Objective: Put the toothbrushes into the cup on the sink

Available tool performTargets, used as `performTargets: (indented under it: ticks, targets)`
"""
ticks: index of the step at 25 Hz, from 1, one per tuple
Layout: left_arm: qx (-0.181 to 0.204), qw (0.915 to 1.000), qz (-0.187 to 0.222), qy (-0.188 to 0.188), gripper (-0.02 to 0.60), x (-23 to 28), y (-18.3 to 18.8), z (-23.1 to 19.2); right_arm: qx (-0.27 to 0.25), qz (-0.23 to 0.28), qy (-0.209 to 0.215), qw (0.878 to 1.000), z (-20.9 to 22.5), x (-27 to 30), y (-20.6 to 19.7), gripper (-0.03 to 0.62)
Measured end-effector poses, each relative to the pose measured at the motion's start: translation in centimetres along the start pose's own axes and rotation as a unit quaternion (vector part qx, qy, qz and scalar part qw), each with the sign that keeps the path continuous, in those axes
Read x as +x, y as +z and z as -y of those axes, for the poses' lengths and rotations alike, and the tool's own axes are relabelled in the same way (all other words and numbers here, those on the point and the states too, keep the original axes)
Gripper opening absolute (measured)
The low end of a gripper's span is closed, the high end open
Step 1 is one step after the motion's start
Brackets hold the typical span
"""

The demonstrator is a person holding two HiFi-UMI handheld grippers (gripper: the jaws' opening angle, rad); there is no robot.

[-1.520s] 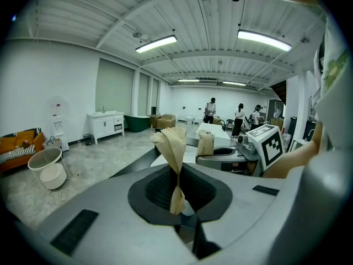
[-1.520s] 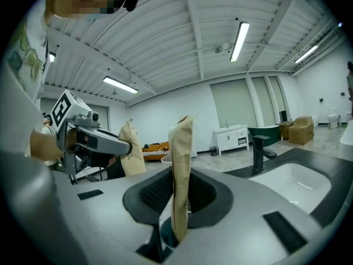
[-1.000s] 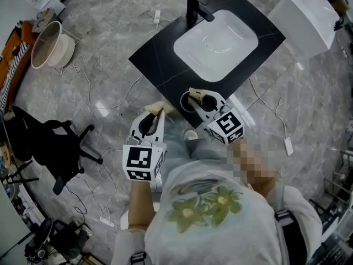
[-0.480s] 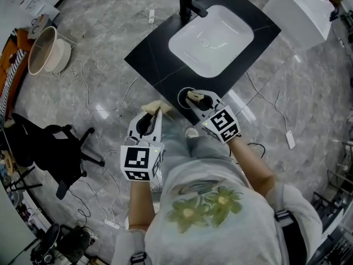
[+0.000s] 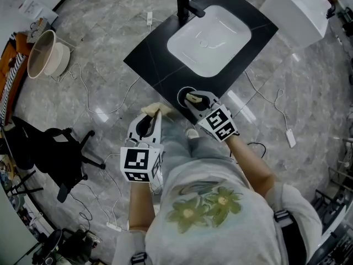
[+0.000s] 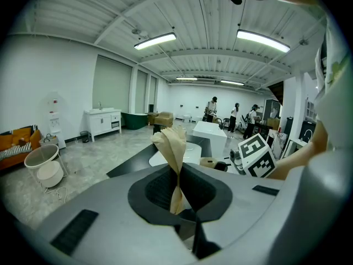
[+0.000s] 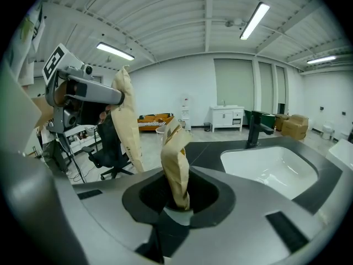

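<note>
Two grippers, each clamped on a toothbrush in a tan paper sleeve, meet at the near corner of a black bench in the head view. The right gripper reaches over that corner, its jaws pinched tight on the right toothbrush. The sleeve of this toothbrush lies across the mouth of the dark cup. The cup stands on the bench just inside the near corner, between it and the white sink. Whether the sleeve's tip is inside the cup cannot be told.

The left gripper hangs off the bench, beside its near-left edge and over the grey marbled floor. Its jaws are closed on the left toothbrush, well apart from the cup.

In the left gripper view, the left toothbrush rises upright from between the jaws, its paper top flared. The right gripper's marker cube shows to the right of it. In the right gripper view, the right toothbrush stands between the jaws, leaning slightly, with the sink to its right. A black tap stands at the bench's far-left edge.

Off the bench sit a black office chair, a pale tub and a white box-shaped unit beyond the far-right corner.
</note>
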State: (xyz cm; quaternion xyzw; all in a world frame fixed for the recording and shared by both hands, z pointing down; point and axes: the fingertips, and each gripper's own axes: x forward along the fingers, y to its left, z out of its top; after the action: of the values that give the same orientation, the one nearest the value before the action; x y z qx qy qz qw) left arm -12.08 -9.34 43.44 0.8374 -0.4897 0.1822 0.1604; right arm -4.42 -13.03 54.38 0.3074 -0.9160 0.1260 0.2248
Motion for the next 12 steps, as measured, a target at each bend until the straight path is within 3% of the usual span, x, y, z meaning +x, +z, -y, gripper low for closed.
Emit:
performTargets:
  ticks: [5, 12]
  targets:
    - [-0.001, 1.0, 0.005, -0.001, 0.035, -0.17, 0.11, -0.19, -0.008, -0.008, -0.005, 1.0, -0.2, 0.11, -0.06, 0.055]
    - [-0.004, 0.9999, 0.011, -0.001, 0.035, -0.28, 0.54, -0.71, -0.022, -0.02, -0.016, 0.999, -0.37, 0.25, -0.09, 0.138]
